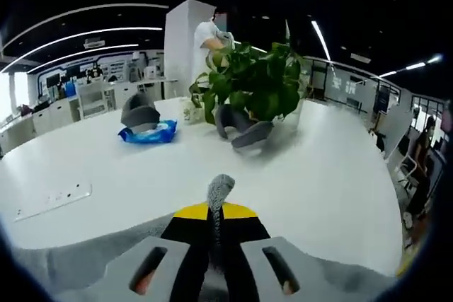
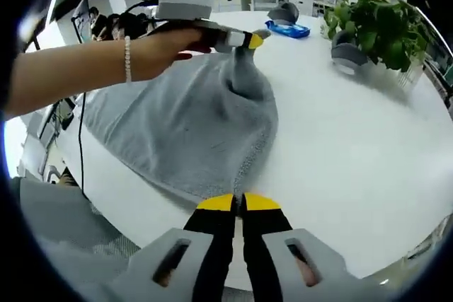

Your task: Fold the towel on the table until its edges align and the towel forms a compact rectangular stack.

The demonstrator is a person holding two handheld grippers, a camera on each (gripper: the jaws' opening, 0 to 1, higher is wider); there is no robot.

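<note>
Nearest the right gripper (image 2: 242,203), the grey towel (image 2: 191,125) lies on the white table (image 2: 340,139), its near hem just at the closed yellow tips; whether they pinch cloth I cannot tell. Farther out, the left gripper (image 2: 249,40) is clamped on a raised towel corner, the tuft (image 1: 220,190) standing up between its tips. A thin grip there could slip, spoiling edge alignment. Beyond stand a potted plant (image 1: 255,86) and blue packet (image 1: 148,133).
</note>
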